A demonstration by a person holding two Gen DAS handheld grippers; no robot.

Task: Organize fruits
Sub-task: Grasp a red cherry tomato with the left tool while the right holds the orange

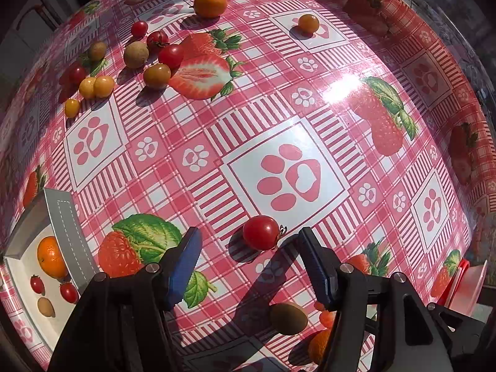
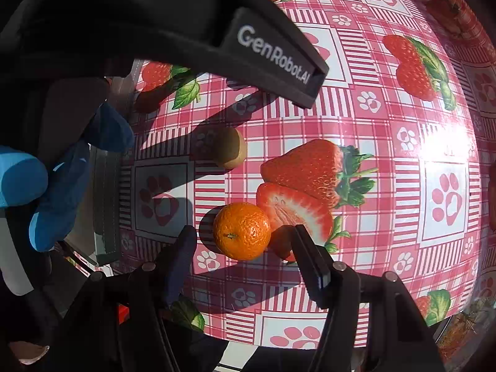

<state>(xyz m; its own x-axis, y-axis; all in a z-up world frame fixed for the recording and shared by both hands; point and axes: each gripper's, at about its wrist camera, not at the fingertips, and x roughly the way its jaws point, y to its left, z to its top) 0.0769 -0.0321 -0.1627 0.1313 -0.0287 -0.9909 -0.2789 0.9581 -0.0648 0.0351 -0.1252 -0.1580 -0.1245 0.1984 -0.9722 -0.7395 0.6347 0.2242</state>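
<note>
The left tongs [image 1: 249,248] are standing released, jaws wide, with a red cherry tomato [image 1: 261,232] lying on the table [image 1: 310,99] between the fingertips, nearer the right one and touching neither. The right tongs [image 2: 245,243] are likewise gaping, and a small orange [image 2: 241,231] is sitting between their fingertips, clear of both pads.

Only the left view is showing the white tray [image 1: 66,226] at the table's left edge, holding an orange, two small tomatoes and a brown fruit, and the loose cluster of red, yellow and brown fruits [image 1: 136,59] toward the far left corner. Only the right view is showing the gloved hand [image 2: 52,186] gripping the other tool. A brown round fruit [image 2: 231,152] is lying beyond the small orange, well apart from it.
</note>
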